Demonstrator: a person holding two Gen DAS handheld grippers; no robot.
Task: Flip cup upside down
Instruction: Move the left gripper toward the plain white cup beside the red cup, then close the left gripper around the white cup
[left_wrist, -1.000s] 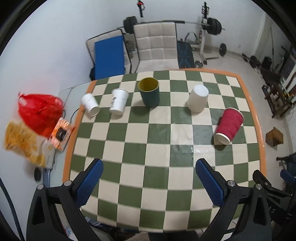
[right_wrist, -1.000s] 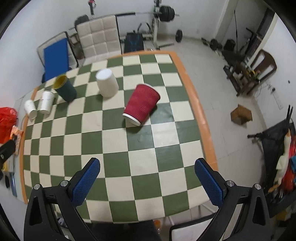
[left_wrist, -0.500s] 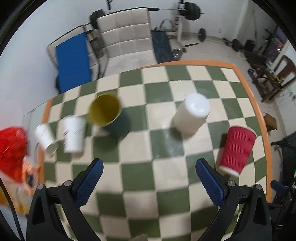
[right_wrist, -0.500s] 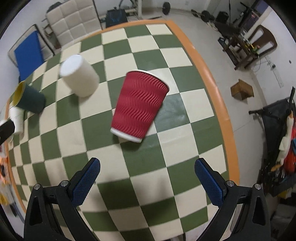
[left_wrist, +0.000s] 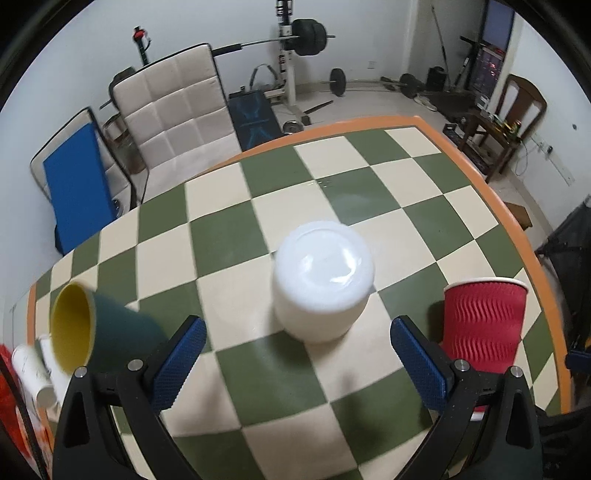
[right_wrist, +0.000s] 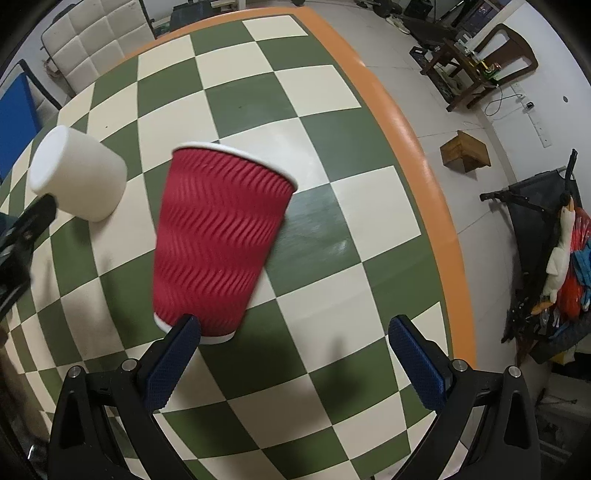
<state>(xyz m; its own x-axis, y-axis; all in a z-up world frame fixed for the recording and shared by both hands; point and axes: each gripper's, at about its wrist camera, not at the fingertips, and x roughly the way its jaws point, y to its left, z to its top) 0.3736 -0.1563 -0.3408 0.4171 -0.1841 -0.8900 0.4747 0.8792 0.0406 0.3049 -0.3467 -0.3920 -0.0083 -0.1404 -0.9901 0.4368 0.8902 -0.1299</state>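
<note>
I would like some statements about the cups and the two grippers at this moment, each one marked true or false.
1. The white cup stands upside down on the checkered table. True.
2. The left gripper is shut on the white cup. False: it is open and the cup lies ahead of its fingers, untouched.
3. The red cup is ribbed, with a white rim. True.
4. The dark green cup is blue inside. False: its inside is yellow.
5. The right gripper holds the red cup. False: it is open and grips nothing.
</note>
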